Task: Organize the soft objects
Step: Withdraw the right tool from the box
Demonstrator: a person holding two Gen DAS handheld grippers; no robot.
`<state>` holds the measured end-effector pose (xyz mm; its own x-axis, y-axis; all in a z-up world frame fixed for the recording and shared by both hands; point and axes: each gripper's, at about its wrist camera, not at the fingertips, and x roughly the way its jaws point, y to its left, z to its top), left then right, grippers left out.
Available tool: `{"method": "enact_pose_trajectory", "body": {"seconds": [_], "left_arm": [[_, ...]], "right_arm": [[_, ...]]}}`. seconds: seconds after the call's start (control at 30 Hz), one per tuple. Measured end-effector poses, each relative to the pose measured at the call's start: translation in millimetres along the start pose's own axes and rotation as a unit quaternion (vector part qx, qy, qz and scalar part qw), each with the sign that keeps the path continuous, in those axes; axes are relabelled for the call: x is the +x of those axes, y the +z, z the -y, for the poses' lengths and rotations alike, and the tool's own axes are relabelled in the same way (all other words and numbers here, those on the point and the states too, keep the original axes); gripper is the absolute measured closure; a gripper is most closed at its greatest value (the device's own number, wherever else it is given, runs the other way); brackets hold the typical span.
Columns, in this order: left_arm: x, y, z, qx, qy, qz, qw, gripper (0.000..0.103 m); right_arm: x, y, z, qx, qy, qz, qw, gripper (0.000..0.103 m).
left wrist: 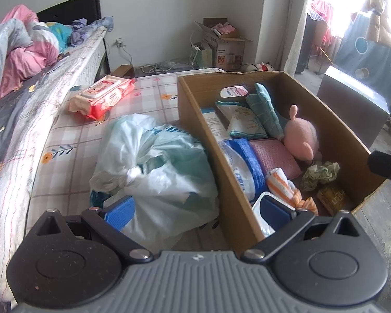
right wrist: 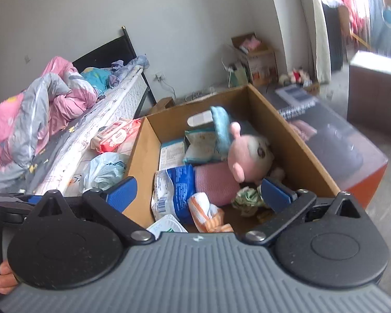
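A: Left gripper (left wrist: 198, 212)?
B: Spread wide, pads bare, nothing pinched. Straddling the near wall of the cardboard box (left wrist: 195, 109), left pad over the tied plastic bag (left wrist: 153, 164), right pad inside the box above a white tub (left wrist: 260, 208).

A: Right gripper (right wrist: 200, 194)?
B: Released too, jaws as wide as possible, nothing between the pads. Hanging over the near end of the same box, left pad outside the box wall, right pad just above a crumpled green cloth (right wrist: 247, 198).

A: Where the soft things?
B: Mostly in the box, ahead of both grippers. Pink plush toy (right wrist: 247, 156) straight ahead of the right gripper, leaning at the far right wall, head up. Pink pad (right wrist: 213, 185) lying flat beside it, toward the middle. Blue-and-white packet (right wrist: 174, 193) left of that pad, touching it. Orange-striped cloth (right wrist: 211, 214) nearest, almost under the right gripper. Teal quilted mitt (left wrist: 266, 109) upright further back, behind the toy, with pale packets beside it.

A: Outside the box?
B: Plastic bag directly below and ahead of the left gripper, against the box wall, on the checked sheet (left wrist: 73, 140). Red pack of wipes (left wrist: 104, 99) further ahead and left, well apart from the bag. Heaped pink-and-grey bedding (left wrist: 18, 49) far left on the bed.

A: Anything of the person?
B: Fingertips (right wrist: 2, 279) at the lower left edge of the right view, around a dark handle.
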<state>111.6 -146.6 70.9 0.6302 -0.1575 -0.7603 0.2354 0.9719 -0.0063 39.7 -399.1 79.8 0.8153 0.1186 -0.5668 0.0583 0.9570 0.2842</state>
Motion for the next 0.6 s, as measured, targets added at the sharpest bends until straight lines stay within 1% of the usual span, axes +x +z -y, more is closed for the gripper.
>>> {"method": "enact_pose_trajectory", "body": {"seconds": [0.1,0.23,0.33,0.47,0.6], "left_arm": [[-9.0,-11.6,-7.2,-0.008,0.012,0.001,0.9999,0.001],[-18.4,-30.0,-16.7,-0.022,0.021,-0.004,0.9995,0.001],[-23.1,-42.2,-21.8,-0.032,0.028,-0.008,0.9991,0.001],[-27.2,-53.0,-25.8,-0.038,0.034,-0.009,0.9987,0.001],[-30.1,-57.4,-26.6,-0.037,0.04,-0.006,0.9985,0.001]], "right_arm": [[-13.6,-7.3,-23.1,-0.041,-0.008,0.003,0.999,0.001],[-22.0,-25.0,-49.5,-0.083,-0.018,-0.012,0.996,0.001],[-21.0,-36.6,-60.8,-0.078,-0.016,-0.03,0.996,0.001],[-11.0,-47.7,-72.7,-0.057,-0.001,-0.067,0.996,0.001],[-1.2,-55.5,-87.0,-0.071,-0.012,-0.082,0.994,0.001]]}}
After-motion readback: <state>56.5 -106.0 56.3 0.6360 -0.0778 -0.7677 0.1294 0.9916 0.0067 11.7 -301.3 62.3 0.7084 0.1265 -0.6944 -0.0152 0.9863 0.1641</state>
